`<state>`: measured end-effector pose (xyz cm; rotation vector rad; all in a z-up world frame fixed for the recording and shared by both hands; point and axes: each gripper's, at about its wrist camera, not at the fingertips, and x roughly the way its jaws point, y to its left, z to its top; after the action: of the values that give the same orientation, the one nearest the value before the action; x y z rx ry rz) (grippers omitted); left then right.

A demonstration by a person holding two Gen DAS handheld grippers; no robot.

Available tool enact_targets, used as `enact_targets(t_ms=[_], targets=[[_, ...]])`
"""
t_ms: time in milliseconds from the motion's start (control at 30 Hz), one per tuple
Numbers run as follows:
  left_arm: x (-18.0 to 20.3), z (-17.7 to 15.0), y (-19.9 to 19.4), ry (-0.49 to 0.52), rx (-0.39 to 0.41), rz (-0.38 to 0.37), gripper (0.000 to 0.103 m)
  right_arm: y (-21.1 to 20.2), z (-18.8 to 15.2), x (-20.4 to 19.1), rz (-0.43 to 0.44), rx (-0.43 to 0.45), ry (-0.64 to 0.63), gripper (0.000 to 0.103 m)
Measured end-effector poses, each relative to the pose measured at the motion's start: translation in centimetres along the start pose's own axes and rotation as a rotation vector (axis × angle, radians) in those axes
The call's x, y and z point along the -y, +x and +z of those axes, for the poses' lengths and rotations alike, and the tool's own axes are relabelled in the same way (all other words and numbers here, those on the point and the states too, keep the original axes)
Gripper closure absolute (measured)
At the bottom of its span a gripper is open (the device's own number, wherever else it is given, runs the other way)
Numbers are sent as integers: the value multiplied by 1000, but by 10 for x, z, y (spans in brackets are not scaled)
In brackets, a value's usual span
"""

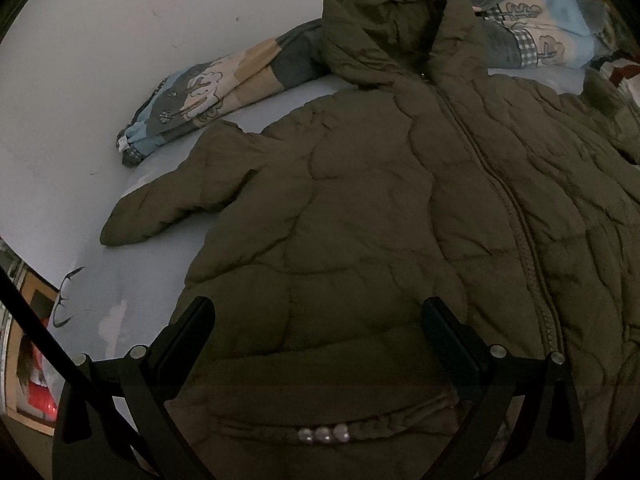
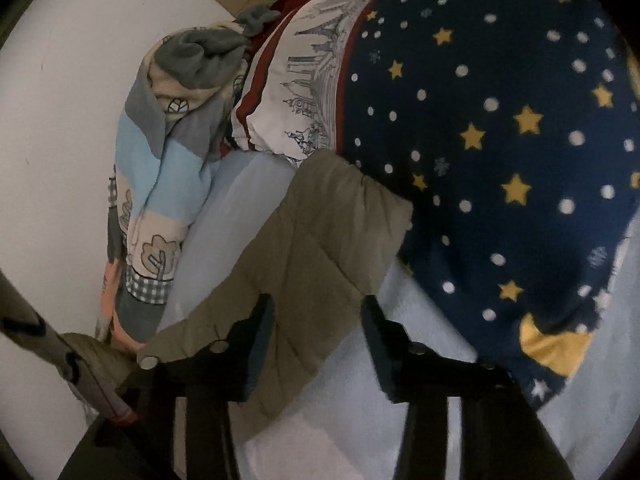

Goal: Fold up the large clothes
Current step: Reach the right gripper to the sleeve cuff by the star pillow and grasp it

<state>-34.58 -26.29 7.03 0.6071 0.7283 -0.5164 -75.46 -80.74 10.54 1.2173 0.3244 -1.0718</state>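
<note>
- Left wrist view: left gripper (image 1: pixel 316 320) hovered wide open above the olive jacket (image 1: pixel 400 208).
- Right gripper (image 2: pixel 316 320) straddled the jacket's sleeve (image 2: pixel 316 232), jaws half-open, not pressing.

Starry navy blanket (image 2: pixel 500 152) beside skyline-print pillow (image 2: pixel 304 120); patchwork quilt (image 1: pixel 208 92) w/ trees along wall (image 1: pixel 120 20).

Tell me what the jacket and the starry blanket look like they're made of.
Jacket: olive quilted synthetic shell, matte, probably padded; stitched wavy seams puff between lines. Starry blanket: navy fleece, apparently; soft fuzzy edge, printed stars and dots.
</note>
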Motion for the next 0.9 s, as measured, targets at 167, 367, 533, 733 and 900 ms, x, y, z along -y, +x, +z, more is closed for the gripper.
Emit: enact_targets(t_ms=[167,367,533,733,900], targets=[[2,0,1,4,0,1,0,14,8,11,-78,10,44,58],[7,-3,1,12,5,4,0,35,17,30,-67,26,117,58],[8,-3,2,18,5,5,0,53,20,28,-73,27,82,85],[8,-3,-3,7,-1,-17,0,24,15,-3,-109,115,-42,90],[7,-2,-14,1,21,-34,0,-19,9,-38,-100,169,-122,90]])
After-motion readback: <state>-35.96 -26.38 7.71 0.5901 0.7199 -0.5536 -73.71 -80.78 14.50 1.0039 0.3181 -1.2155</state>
